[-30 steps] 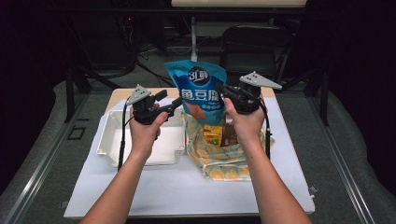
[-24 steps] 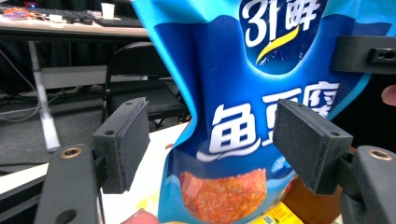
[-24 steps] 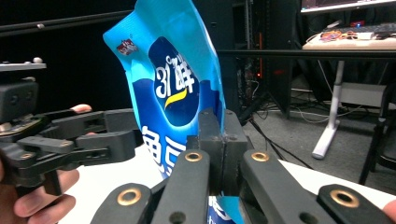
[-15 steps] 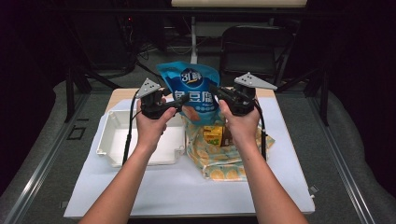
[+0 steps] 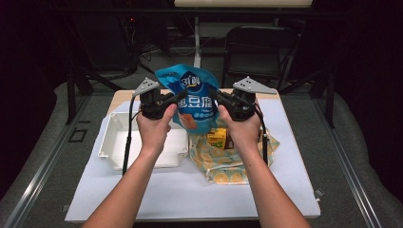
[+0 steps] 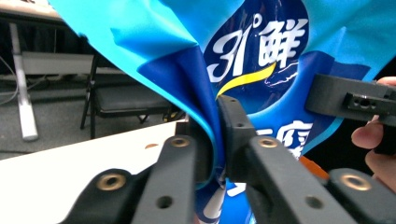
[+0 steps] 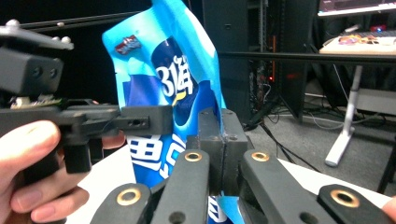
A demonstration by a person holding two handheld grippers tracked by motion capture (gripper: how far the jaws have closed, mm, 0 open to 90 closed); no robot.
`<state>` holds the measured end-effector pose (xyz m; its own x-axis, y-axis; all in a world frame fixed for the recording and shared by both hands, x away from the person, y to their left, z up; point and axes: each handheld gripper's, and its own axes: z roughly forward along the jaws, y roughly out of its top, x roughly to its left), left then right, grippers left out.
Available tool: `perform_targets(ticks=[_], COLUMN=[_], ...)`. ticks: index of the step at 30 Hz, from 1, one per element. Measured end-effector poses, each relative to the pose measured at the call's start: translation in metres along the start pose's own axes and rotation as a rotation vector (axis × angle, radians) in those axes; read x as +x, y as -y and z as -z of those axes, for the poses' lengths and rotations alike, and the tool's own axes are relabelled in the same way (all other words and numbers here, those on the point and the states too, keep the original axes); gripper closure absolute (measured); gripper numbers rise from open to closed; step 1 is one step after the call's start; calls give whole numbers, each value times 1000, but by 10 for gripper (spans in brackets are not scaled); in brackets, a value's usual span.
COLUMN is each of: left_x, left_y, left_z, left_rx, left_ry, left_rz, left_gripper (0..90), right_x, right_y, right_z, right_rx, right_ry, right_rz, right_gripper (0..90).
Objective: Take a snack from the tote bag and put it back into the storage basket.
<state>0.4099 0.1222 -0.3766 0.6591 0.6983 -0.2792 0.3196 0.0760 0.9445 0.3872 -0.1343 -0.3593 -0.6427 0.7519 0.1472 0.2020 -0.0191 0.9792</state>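
Now, left to right: white tray point(image 5: 110, 151) on worktop point(image 5: 190, 199), apparently empty. Left gripper point(image 5: 172, 99) just closed, jaws pinching blue snack bag point(image 5: 194, 102) side edge; bag held aloft between grippers. Bag likely light, soft, crinkly, slippery; grip seams. Right gripper point(image 5: 217, 97) clamped on opposite edge. Patterned cloth bag point(image 5: 223, 164) below holds yellow carton point(image 5: 216, 137).
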Motion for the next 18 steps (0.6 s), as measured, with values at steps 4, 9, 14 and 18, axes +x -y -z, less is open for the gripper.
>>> perform_targets(ticks=[4,9,14,18], left_x=[4,6,13,18], left_y=[-4,-5,-4,-2], left_z=[7,17,24,27], left_rx=[-3,-16,-33,-30], left_ry=[24,20,10,-5], left_rz=[32,13,38,46], left_gripper=[899,900,900,900], right_x=[3,0,-8,-12], right_y=[0,3,15,22], right_z=[2,7,16,23], right_rx=[-8,23,28,38], right_ry=[-22,-11,14,61], right_rz=[20,10,-22,-9], right_gripper=[855,593,454,387])
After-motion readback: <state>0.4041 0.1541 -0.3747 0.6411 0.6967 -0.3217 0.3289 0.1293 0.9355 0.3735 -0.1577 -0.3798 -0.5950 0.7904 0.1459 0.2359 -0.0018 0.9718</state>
